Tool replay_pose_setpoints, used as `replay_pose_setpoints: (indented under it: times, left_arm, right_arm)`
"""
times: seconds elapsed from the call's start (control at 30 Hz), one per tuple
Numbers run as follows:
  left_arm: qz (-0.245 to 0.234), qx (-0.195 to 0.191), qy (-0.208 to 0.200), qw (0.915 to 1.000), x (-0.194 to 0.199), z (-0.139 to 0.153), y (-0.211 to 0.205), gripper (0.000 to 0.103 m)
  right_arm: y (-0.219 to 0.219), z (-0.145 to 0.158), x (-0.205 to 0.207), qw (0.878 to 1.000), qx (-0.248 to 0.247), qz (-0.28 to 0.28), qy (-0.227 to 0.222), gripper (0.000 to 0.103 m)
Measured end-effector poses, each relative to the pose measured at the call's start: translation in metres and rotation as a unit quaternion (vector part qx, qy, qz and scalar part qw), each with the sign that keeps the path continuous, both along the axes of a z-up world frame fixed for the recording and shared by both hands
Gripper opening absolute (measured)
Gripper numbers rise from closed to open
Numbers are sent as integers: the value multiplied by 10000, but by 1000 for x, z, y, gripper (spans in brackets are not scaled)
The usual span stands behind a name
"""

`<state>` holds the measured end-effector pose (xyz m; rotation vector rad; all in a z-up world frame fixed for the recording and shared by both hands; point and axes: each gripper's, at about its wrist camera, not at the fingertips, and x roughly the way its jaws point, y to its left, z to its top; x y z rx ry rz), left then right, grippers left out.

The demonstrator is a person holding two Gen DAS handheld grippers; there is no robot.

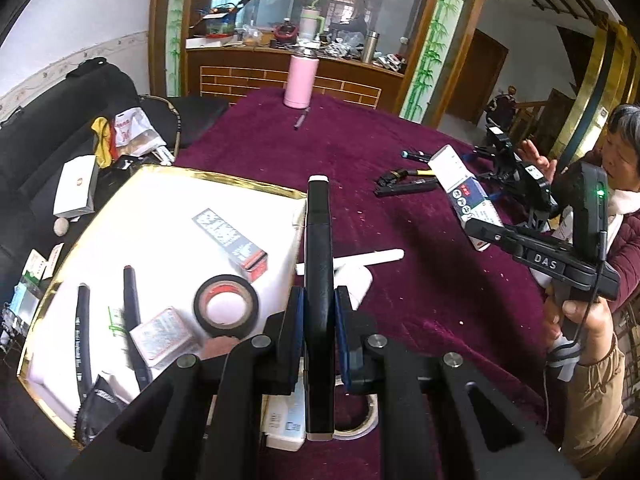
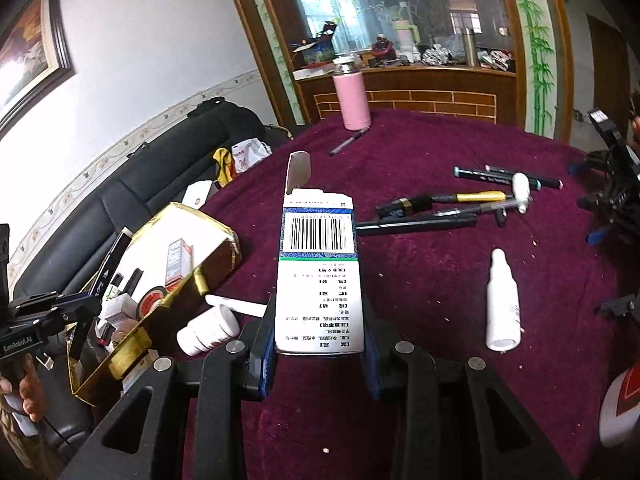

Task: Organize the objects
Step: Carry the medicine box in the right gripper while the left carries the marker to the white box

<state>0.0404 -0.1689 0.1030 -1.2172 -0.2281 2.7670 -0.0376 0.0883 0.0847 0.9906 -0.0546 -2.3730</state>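
So both grippers are loaded right now. Closest in, the left gripper [image 1: 318, 312] is squeezed tight on a slim black marker [image 1: 319, 264] with a white cap end, blue pads pressing it from both sides, and it's hanging just past the right-hand edge of the gold-trimmed box [image 1: 224, 178], over the purple tablecloth [image 1: 400, 240]. The right gripper [image 2: 320, 344] is clamped on a white medicine carton [image 2: 318, 276], barcode side up with its top flap popped open (pretty sure it's a medicine box, the print is too small for me to read). That one's held above the cloth, well to the right of the box. The box already has stuff in it: a roll of black tape [image 1: 226, 306], a small printed carton [image 1: 232, 242], a couple of dark pens [image 1: 132, 320] and a little tin [image 1: 164, 338]. So I'd say we're mid-carry, both items picked up and neither dropped in yet. Next move looks like swinging the marker left over the white interior and letting go where there's bare space, then bringing the carton across; it'll need to clear the gold rim first. Still loose on the cloth: a white dropper bottle [image 2: 502, 312], a white pill bottle [image 2: 208, 330] lying beside the box, and further back a cluster of pens [image 2: 460, 200]. Way at the far end stands a pink thermos [image 2: 352, 96] with one more pen [image 2: 349, 141] in front of it.
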Motion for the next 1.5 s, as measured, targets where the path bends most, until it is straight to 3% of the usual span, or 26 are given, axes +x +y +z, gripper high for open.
replay_pose_setpoints:
  times: [0.5,1.07,1.5]
  left_arm:
    - [435,-77,148,9989,11,16,-33,14]
    - [927,7,282,9953,35,19,-79,14]
    - [1253,51,227,9919,30,13,-115,14]
  right_arm:
    - [-41,22,12,9986,-52,467,253,38]
    - [-87,23,27,9953,94,916,302,38]
    - [-112,19,36,9927,187,1152,291,38]
